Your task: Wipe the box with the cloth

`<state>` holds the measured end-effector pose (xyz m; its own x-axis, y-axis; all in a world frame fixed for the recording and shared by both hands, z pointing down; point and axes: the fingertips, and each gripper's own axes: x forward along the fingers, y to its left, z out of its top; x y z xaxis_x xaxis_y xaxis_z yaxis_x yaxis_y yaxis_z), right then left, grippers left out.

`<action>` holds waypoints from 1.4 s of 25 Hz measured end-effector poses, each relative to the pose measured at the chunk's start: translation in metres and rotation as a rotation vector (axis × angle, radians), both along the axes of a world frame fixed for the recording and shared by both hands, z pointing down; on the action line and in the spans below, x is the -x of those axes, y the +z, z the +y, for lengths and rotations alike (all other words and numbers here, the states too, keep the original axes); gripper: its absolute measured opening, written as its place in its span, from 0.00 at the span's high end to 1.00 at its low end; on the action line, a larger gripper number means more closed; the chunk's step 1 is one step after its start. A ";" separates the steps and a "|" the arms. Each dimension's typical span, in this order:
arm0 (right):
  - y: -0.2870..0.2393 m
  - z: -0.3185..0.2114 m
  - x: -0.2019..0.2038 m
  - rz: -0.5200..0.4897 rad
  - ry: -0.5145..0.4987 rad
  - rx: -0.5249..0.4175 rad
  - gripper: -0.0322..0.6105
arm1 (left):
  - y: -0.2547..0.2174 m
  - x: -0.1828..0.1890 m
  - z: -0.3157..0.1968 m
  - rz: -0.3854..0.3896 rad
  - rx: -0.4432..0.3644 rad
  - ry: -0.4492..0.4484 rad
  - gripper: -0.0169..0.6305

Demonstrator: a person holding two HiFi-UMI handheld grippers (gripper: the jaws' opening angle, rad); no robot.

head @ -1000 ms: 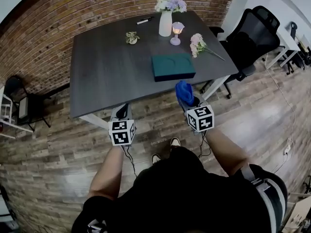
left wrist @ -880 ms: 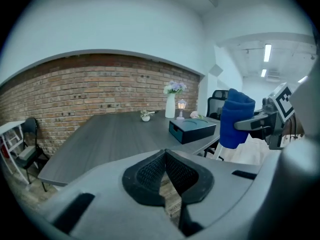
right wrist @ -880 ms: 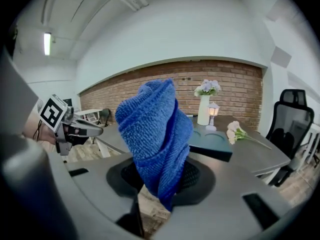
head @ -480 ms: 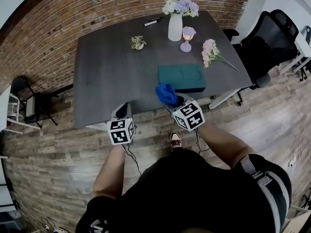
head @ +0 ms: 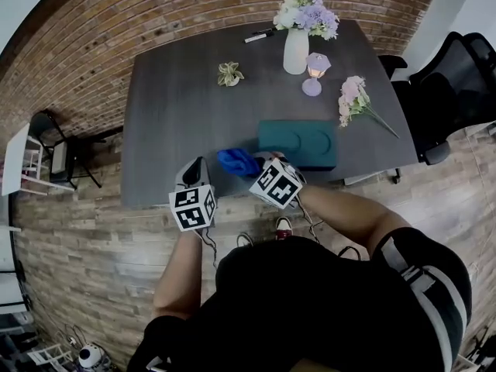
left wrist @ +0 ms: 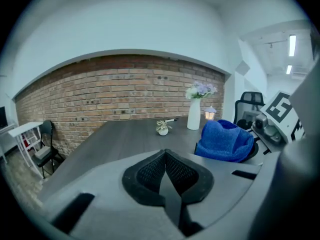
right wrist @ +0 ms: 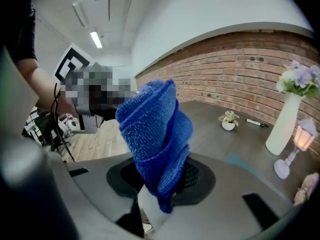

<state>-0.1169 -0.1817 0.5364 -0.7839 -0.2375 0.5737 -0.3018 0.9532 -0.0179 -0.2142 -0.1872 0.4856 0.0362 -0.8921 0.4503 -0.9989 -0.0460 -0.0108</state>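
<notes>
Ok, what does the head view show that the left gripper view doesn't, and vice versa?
Only the head view shows the teal box and the pink flowers on the table. Only the left gripper view shows the left hand-held gripper with its jaws closed together and nothing between them. Both show the blue cloth clamped in the right hand-held gripper, and the white vase.

Soft, even indoor light, no hard shadows. Big fisheye bend and black corners. Strip lights glare at 2 o'clock in the left gripper view; the cloth looks sharp, 6 o'clock foreground mushy.
</notes>
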 end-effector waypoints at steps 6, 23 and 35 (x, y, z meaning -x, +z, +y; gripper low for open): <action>0.021 -0.016 0.007 0.121 -0.023 -0.038 0.76 | 0.011 0.015 -0.023 0.016 -0.006 -0.013 0.96; 0.060 -0.109 0.021 0.431 0.079 -0.015 0.76 | 0.039 0.098 -0.104 0.056 -0.020 0.124 0.96; 0.070 -0.192 0.009 0.472 0.135 0.004 0.75 | 0.021 0.122 -0.085 0.050 -0.018 -0.032 0.96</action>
<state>-0.1263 -0.3741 0.6067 -0.4003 -0.3160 0.8602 -0.3987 0.9052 0.1470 -0.3363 -0.2722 0.5062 0.0292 -0.9013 0.4321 -0.9992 -0.0139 0.0383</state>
